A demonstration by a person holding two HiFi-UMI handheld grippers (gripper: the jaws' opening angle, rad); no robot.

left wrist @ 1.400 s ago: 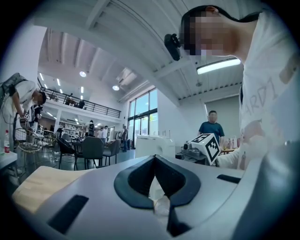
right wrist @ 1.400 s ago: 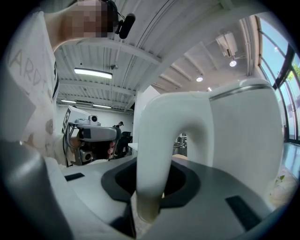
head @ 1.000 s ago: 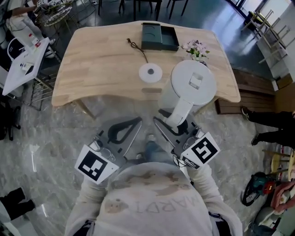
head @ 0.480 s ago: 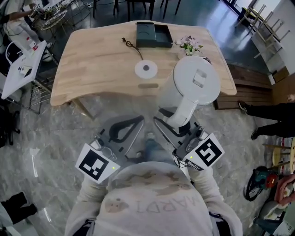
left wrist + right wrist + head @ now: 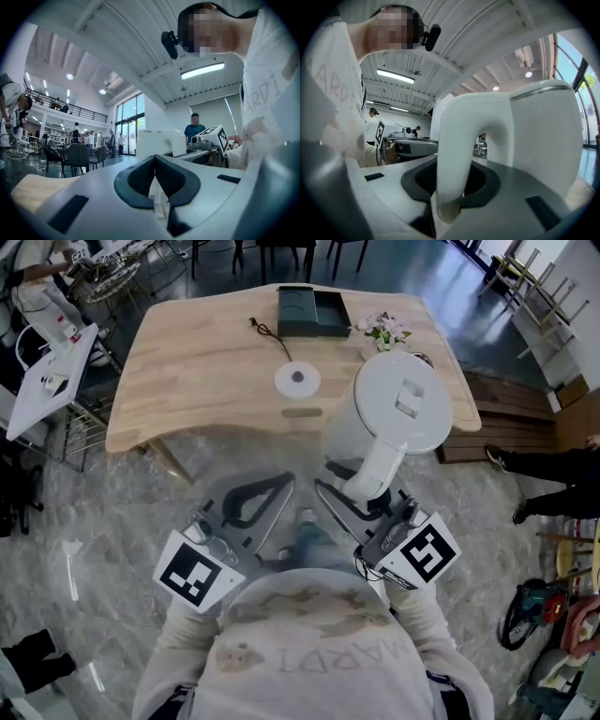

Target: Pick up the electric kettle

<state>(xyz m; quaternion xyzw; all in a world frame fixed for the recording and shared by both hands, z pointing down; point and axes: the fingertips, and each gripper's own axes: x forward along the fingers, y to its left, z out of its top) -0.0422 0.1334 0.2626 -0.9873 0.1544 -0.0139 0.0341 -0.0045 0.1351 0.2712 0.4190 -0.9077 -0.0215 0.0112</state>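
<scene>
The white electric kettle (image 5: 394, 413) hangs in the air over the near right edge of the wooden table (image 5: 187, 362). My right gripper (image 5: 361, 486) is shut on its curved handle (image 5: 454, 154), which fills the space between the dark pads in the right gripper view. The kettle body (image 5: 539, 136) rises just beyond the jaws. Its round white base (image 5: 297, 381) stays on the table, with nothing on it. My left gripper (image 5: 279, 484) is held beside the right one, shut, with nothing between its pads (image 5: 176, 180). The kettle (image 5: 157, 143) also shows in the left gripper view.
A dark green tray (image 5: 312, 312) and a small bunch of flowers (image 5: 382, 331) sit at the table's far edge, and a brown cord (image 5: 267, 334) runs to the base. A white side table (image 5: 47, 381) stands left, a low wooden bench (image 5: 511, 418) right. Someone's legs (image 5: 553, 479) are at the right.
The kettle and my right gripper have risen a little and drifted right, away from the base. The left gripper has moved along beside it. Both have kept nearly still over the last half second.
</scene>
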